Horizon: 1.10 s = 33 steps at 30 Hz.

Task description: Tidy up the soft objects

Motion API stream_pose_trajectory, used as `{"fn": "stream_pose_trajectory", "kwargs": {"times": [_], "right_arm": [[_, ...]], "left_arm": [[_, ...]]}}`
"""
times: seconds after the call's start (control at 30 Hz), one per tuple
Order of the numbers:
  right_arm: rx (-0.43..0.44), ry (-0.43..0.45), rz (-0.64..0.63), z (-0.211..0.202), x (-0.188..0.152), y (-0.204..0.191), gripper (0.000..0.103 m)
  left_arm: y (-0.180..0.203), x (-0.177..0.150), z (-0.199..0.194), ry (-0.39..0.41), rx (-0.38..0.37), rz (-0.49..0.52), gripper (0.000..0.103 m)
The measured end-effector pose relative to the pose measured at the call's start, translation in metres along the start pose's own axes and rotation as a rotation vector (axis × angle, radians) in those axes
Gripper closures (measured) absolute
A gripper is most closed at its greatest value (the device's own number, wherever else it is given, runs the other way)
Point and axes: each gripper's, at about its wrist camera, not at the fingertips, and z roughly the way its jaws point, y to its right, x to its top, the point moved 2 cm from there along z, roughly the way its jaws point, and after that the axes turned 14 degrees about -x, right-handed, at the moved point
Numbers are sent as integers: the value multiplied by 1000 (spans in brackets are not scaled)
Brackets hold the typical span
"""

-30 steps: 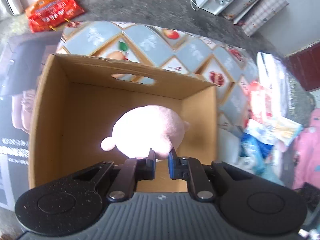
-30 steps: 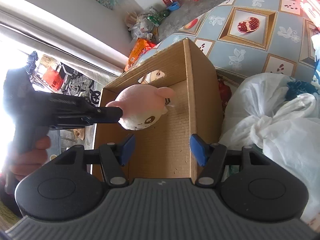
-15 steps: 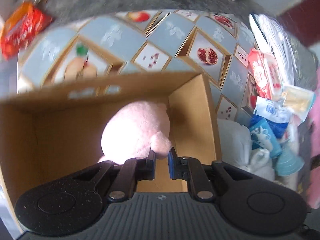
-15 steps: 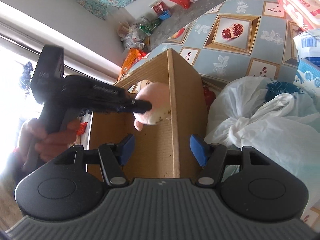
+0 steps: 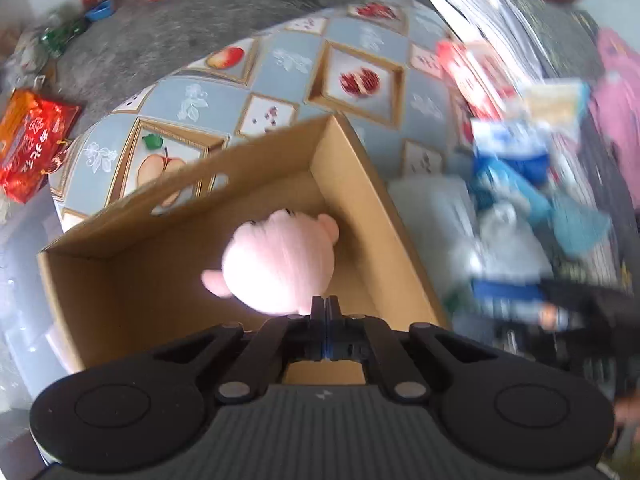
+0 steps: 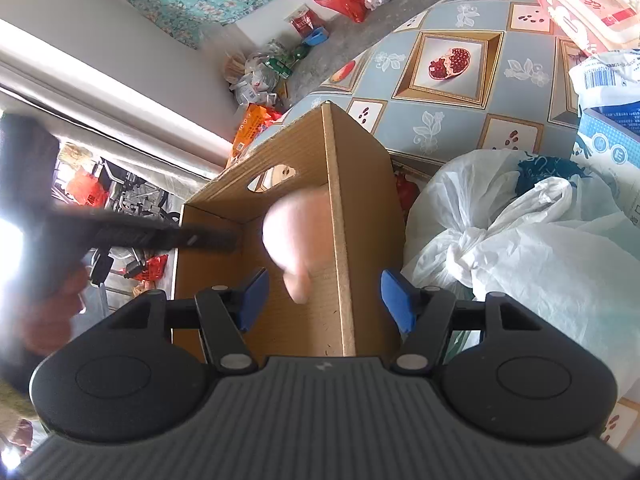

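A pink plush toy (image 5: 280, 264) is inside the open cardboard box (image 5: 376, 216), blurred by motion. My left gripper (image 5: 326, 306) is shut with its fingertips pressed together just behind the toy, nothing visibly between them. In the right wrist view the toy (image 6: 292, 232) is in mid-air inside the box (image 6: 340, 220), apart from the left gripper (image 6: 232, 240), whose tip is to its left. My right gripper (image 6: 324, 296) is open and empty, straddling the box's near right wall.
The box stands on a table with a fruit-patterned cloth (image 6: 452, 60). A white plastic bag (image 6: 520, 236) lies right of the box. Tissue packs (image 6: 588, 4) and blue packages (image 5: 508, 160) lie beyond. Red and orange bags (image 5: 28, 140) lie on the floor.
The left gripper has let go of the pink toy and its jaws have closed fully. The toy is dropping into the box. The left gripper has pulled back to the left.
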Motion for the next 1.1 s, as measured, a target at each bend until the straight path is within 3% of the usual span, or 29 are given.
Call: {"fn": "stream_pose_trajectory", "kwargs": {"times": [0.1,0.23,0.37,0.47,0.57,0.67,0.77,1.0,1.1], "right_arm": [[-6,-5,5,3,-1,0,41],[-11,-1,8,4,-3,-2,41],[-25,3,-17,4,-3,-6,41],[-35,-2,-22,4,-3,-7,41],[-44,-6,-27,3,-4,-9,41],[-53,-14,-26,5,-7,-9,41],[-64,-16,-25,6,-10,-7,41],[-80,-13,-1,7,-18,1,40],[-84,-7,13,5,-20,4,40]], "left_arm": [[-1,-7,-1,-37,34,45,102],[-17,-11,18,-47,71,8,99],[-30,-22,34,4,55,-77,77],[-29,-35,46,49,64,-93,74],[-22,-47,65,43,74,-72,64],[-24,-54,85,32,1,-157,62],[-37,-58,98,64,-85,-284,54],[-55,-56,112,136,-89,-384,53],[-59,-55,121,130,-57,-396,64]]}}
